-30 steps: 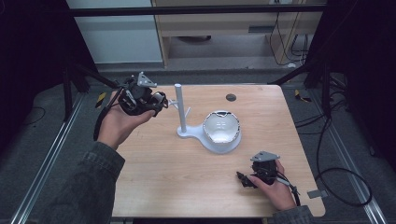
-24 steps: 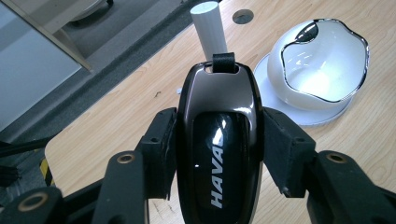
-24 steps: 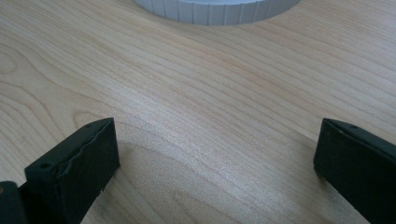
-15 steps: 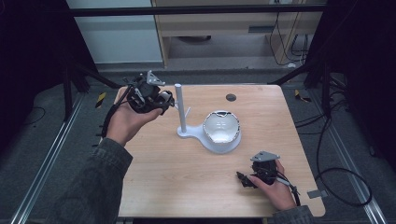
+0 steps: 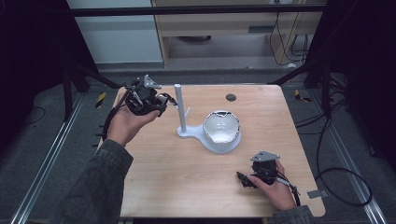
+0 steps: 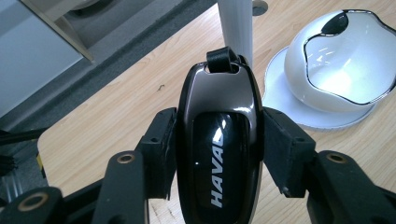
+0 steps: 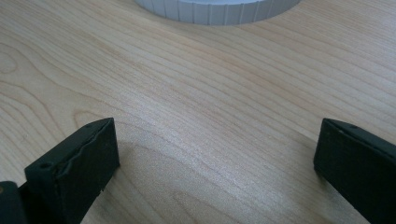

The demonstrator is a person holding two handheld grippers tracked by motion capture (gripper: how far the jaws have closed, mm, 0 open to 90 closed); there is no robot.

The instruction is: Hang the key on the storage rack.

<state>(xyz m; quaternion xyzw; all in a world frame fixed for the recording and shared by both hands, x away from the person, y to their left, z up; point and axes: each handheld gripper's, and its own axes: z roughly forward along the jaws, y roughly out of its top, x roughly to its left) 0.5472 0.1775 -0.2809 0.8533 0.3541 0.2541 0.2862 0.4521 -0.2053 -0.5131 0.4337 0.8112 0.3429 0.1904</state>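
The pale wooden table top (image 7: 210, 93) looks smooth and matt, with clear grain. The dark key fob (image 6: 219, 154) is glossy, plastic-looking, with a chrome-like rim and a black loop that looks like cloth or leather. The white bowl-shaped stand (image 5: 222, 130) looks like glossy plastic; its ribbed base (image 7: 219, 9) appears matt. The black jaw pads (image 6: 161, 149) look matt and rubbery.
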